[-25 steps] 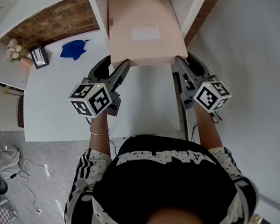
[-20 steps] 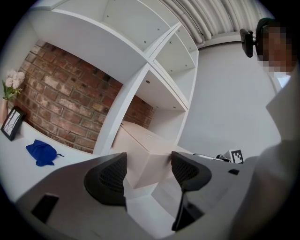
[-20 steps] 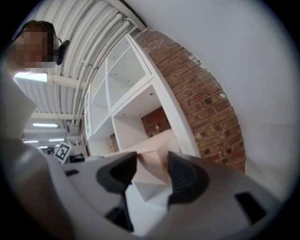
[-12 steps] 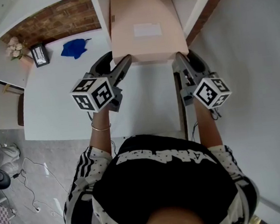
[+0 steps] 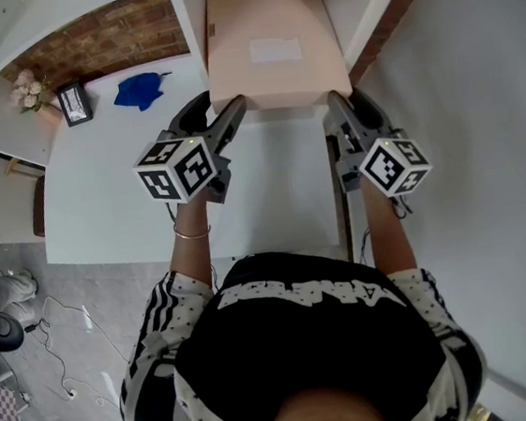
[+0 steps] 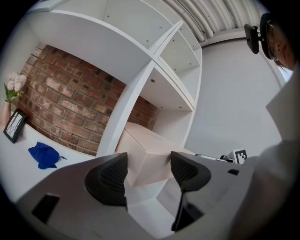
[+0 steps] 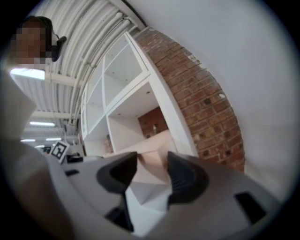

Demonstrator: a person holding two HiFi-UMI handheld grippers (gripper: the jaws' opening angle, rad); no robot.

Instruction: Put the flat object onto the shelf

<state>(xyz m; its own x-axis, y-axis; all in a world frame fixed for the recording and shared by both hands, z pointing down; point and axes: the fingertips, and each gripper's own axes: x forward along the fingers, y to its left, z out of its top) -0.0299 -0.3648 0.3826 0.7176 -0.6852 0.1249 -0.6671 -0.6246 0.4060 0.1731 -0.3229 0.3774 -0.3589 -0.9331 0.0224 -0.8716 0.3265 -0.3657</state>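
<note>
Left claw (image 5: 222,102) (image 6: 149,171): released. The jaws are seen standing apart, and no clamping is observed. The near-left corner of the flat box (image 5: 270,25) (image 6: 147,150) is framed just ahead of the pads, between them. In the head view the inner jaw tip is seen at the box's near edge, and the outer jaw is seen just left of the box's side.

Right claw (image 5: 345,99) (image 7: 151,171): released. The jaws are seen apart, less widely than the left pair. The box's (image 7: 158,143) near-right corner is seen between the pads and just ahead of them. No squeeze on it is seen.

Box: it lies flat, long axis running away from both claws. Its far part is set inside the lower bay of the white shelf (image 5: 187,25) (image 6: 122,108) (image 7: 140,89). Its near end projects out toward the claws, over the white counter (image 5: 118,183) (image 6: 18,150). A pale label is noted on its top face.

Both claws are held roughly level, one at each near corner of the box. The marker cubes (image 5: 176,170) are seen behind the jaws, toward the person.

Left of the left claw, well apart from it: a blue cloth (image 5: 139,91) (image 6: 43,154), a small picture frame (image 5: 73,104) (image 6: 14,125) and flowers (image 5: 28,90) (image 6: 14,84), all on the counter against the brick wall (image 5: 102,39) (image 6: 61,98) (image 7: 206,103).
</note>
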